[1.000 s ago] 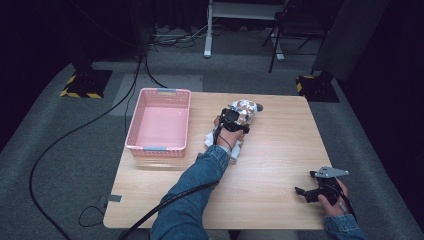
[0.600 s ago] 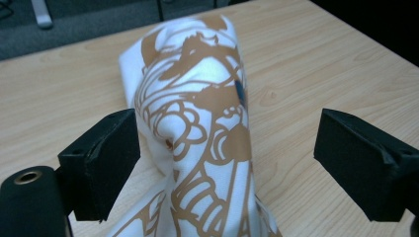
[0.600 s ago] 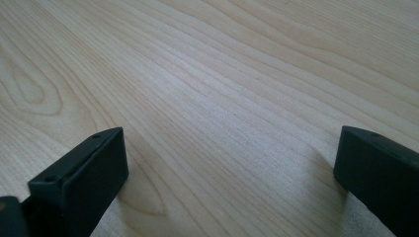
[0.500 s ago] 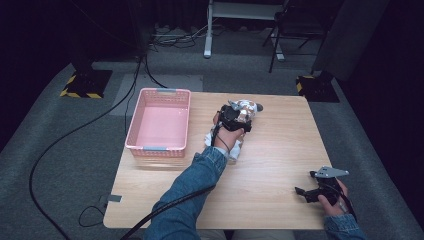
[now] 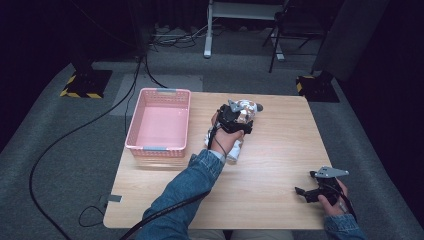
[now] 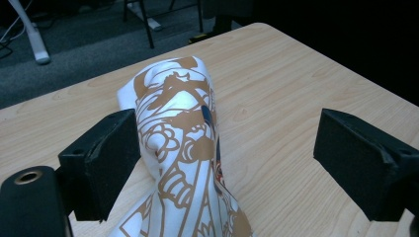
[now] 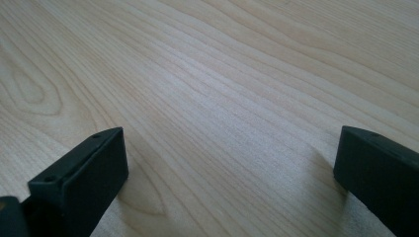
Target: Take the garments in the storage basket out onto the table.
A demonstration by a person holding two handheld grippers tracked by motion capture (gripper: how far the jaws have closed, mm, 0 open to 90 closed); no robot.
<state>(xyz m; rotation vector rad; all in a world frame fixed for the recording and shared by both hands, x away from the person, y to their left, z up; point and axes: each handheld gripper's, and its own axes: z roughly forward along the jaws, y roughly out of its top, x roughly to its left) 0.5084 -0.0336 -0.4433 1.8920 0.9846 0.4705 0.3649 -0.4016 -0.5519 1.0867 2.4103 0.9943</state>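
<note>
Plainly, the tabletop (image 5: 280, 165) is carrying a pink basket (image 5: 159, 120) at far left, and the printed white cloth bundle (image 6: 183, 148) is lying right of it, near the far edge. The left claw (image 6: 225, 158), jaws apart, is straddling it off-centre: cloth is hugging one jaw, so closing could pinch a fold and drop it. The right claw (image 7: 227, 182) is resting open, near right.
</note>
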